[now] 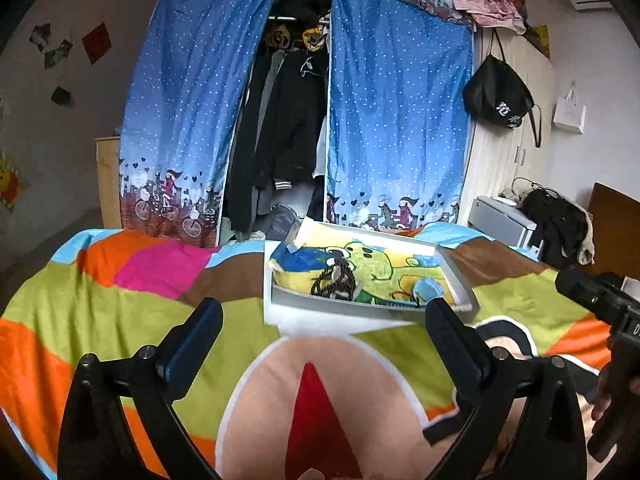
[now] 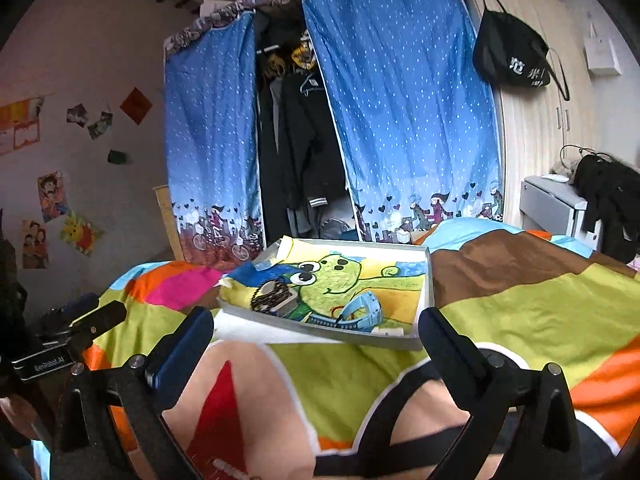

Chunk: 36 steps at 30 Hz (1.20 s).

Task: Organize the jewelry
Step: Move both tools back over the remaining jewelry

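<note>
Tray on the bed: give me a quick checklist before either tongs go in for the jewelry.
1. Left tongs open and empty: ok.
2. Right tongs open and empty: ok.
3. Tray in view of both cameras, ahead of both tongs: ok.
4. Dark beaded bracelet visible and unobstructed at the tray's near left: ok.
5. Blue watch visible at the near edge, apart from the bracelet: ok.
6. Tray sitting level on the blanket: not ok, it looks tilted on the soft bedding, so it may shift if pressed.
</note>
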Tool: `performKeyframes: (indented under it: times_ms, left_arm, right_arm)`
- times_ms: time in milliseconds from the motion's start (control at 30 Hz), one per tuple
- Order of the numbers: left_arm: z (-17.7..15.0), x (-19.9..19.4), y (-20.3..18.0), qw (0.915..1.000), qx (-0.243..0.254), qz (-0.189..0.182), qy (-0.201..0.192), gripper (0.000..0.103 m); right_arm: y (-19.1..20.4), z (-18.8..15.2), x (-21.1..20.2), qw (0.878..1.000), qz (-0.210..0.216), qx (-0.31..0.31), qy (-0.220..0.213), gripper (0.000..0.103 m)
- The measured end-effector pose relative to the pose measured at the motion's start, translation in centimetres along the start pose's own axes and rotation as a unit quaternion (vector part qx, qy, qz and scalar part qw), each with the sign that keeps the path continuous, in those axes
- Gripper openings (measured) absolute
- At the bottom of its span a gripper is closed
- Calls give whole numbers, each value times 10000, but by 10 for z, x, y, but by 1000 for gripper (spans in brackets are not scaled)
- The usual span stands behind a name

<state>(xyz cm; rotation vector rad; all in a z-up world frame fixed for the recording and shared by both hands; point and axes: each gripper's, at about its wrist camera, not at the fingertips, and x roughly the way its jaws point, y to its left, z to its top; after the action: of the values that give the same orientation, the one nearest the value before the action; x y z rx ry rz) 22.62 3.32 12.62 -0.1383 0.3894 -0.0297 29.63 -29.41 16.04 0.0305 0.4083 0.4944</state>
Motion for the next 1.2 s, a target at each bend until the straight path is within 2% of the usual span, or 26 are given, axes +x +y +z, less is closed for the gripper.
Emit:
performKeyframes:
  times_ms: [400,667,967,1100,1200]
  left_arm:
    - [-53,-78,-11,9999,122,27,36,99]
    - [-96,-108,-6,9992,311,-19,254,99]
    - [-154,-112,-3,9956,346,-15,871,99]
    - [-173,-105,-5,9927,322,-8,1165,99]
    - [-181,-100,-7,9904,304,-170,1340,99]
  right_arm:
    - [23,-45,-88,9995,-223,59,-195,103]
    - [38,-89,-127,9989,-435,72,-145,103]
    - [46,-152,-134,9975,-616,197,267,103]
    - [41,-176,-128,9953,-634,419,608,103]
    - [37,-189,-121,9927,-613,496,916,103]
